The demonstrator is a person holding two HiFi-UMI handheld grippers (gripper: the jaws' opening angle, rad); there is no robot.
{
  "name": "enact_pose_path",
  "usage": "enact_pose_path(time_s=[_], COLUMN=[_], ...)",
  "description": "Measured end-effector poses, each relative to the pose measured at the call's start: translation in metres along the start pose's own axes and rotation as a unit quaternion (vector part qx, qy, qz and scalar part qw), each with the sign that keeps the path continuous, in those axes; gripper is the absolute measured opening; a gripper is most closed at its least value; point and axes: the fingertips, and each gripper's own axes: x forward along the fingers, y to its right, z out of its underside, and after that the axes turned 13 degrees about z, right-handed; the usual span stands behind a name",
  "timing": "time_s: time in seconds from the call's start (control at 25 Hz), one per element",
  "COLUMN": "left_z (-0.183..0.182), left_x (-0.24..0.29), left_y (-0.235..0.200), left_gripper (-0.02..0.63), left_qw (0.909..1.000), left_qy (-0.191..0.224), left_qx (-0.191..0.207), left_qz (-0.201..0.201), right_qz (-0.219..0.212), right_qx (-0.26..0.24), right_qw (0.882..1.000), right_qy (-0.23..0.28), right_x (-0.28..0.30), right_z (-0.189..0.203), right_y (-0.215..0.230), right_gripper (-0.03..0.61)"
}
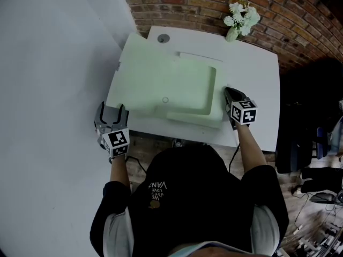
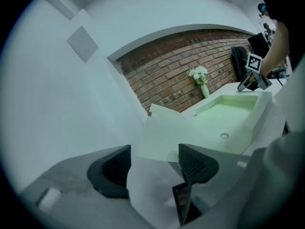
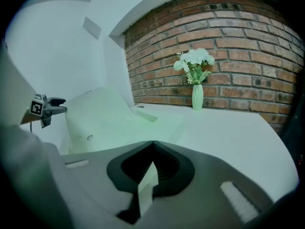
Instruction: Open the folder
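A pale green folder point(image 1: 161, 84) lies on the white table point(image 1: 257, 74), and its left part reaches past the table's left edge. A small round snap point(image 1: 165, 99) shows near its middle. My right gripper point(image 1: 229, 98) is at the folder's right edge. In the right gripper view its jaws point(image 3: 152, 163) are shut on a thin green edge of the folder point(image 3: 95, 113). My left gripper point(image 1: 111, 116) hangs just off the table's front left corner, below the folder's left part. It is open point(image 2: 153, 163), with nothing between its fingers, and the folder point(image 2: 190, 132) lies beyond them.
A pale vase of white flowers point(image 1: 239, 19) stands at the table's back edge against the brick wall point(image 1: 214, 4). A round cable hole point(image 1: 163, 38) sits at the back left of the table. A white wall point(image 1: 48, 90) runs along the left. Dark furniture point(image 1: 311, 122) stands to the right.
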Motion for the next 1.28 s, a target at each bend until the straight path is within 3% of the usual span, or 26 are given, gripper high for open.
enact_pose_path(time_s=[0.24, 1.28], left_z=[0.037, 0.103], left_x=[0.014, 0.057], left_y=[-0.003, 0.001], left_gripper=[0.308, 0.308], left_qw=[0.999, 0.9916], left_qy=[-0.022, -0.095], left_qx=[-0.038, -0.078], left_qz=[0.0, 0.042], right_qz=[0.006, 0.026], right_qx=[0.005, 0.004], right_qw=[1.0, 1.0], right_qy=[0.0, -0.003], right_x=[0.001, 0.0], right_z=[0.001, 0.001], right_y=[0.0, 0.002], right_gripper=[0.0, 0.0])
